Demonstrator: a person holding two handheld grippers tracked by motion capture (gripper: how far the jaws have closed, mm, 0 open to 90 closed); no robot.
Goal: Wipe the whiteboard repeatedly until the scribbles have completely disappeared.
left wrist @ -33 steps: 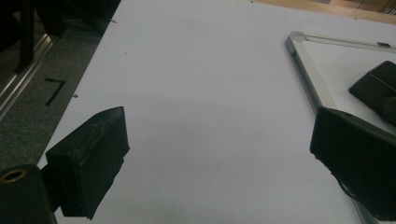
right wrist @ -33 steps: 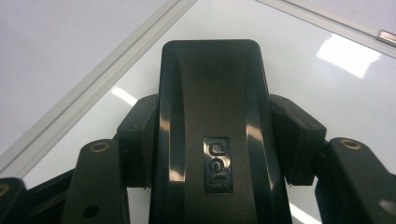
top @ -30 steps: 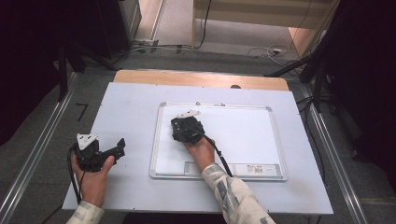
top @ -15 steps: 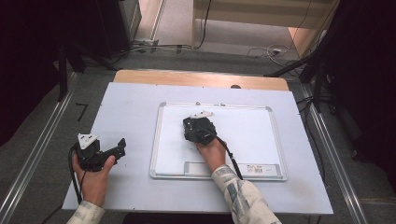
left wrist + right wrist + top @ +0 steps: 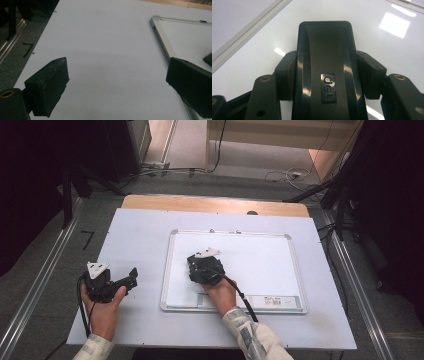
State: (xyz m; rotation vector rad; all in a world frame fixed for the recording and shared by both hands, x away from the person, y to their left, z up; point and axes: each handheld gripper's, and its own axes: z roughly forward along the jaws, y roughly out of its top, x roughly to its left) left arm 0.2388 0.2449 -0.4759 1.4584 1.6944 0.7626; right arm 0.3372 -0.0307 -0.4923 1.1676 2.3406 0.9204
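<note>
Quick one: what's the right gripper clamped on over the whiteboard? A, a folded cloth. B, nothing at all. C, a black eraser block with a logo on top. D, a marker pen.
C: in the right gripper view the right gripper has both jaws pressed against the sides of a glossy black eraser with an embossed logo, held over the whiteboard.

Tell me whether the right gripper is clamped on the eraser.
Clamped. In the right gripper view both pads press the black eraser's sides, over the whiteboard.
</note>
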